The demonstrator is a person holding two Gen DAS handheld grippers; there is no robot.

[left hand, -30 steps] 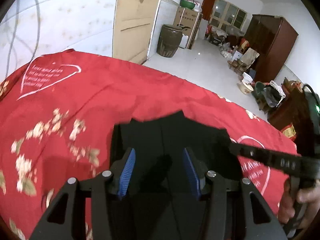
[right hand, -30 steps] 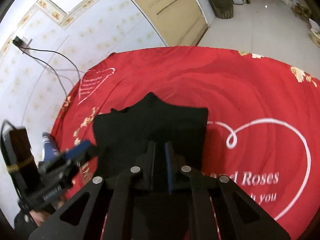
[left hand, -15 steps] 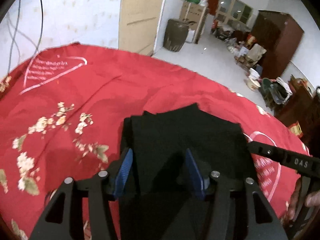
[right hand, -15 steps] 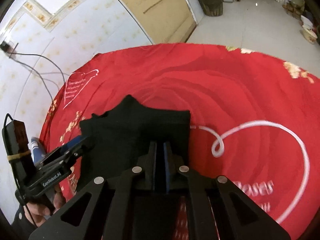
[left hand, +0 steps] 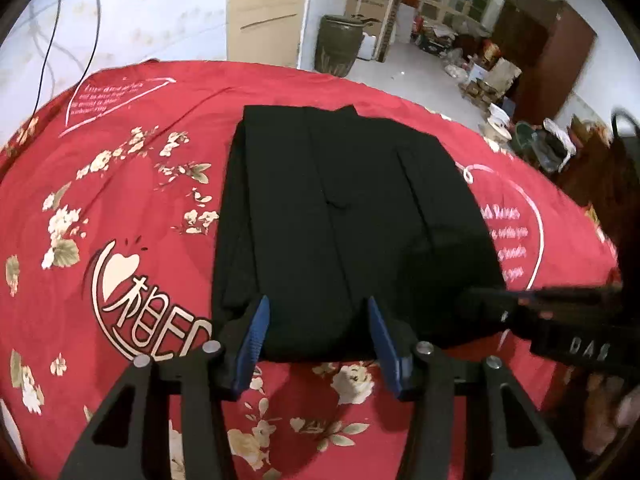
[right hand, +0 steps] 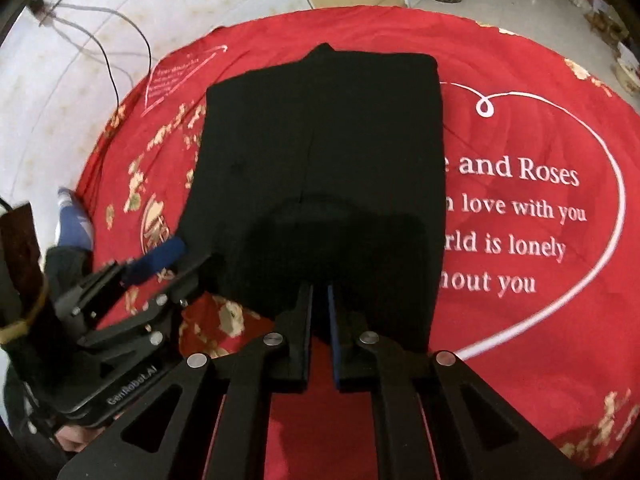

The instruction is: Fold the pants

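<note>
Pants (left hand: 344,216) lie on the red bedspread (left hand: 120,208) as a flat black rectangle, folded over at least once, with layered edges showing along the left side and the fold's rounded end nearest the grippers. Judging by that shape the folding looks close to finished; what may be left is one more fold or a final smoothing (the pictures cannot say which).

Left gripper (left hand: 316,330) stands wide open, its blue pads either side of the near edge with cloth between them but not pressed; its jaws have just been closing a little. Right gripper (right hand: 319,320) is shut, its pads nearly together at the near edge of the pants; whether a bit of cloth is pinched there is hidden, so I cannot tell.

Compared with a second ago, both views have pulled back toward the near side: then the pants filled the space right under the fingers and the near edge was hidden, now the whole rectangle shows, lying flatter, with red cloth visible beneath both grippers
</note>
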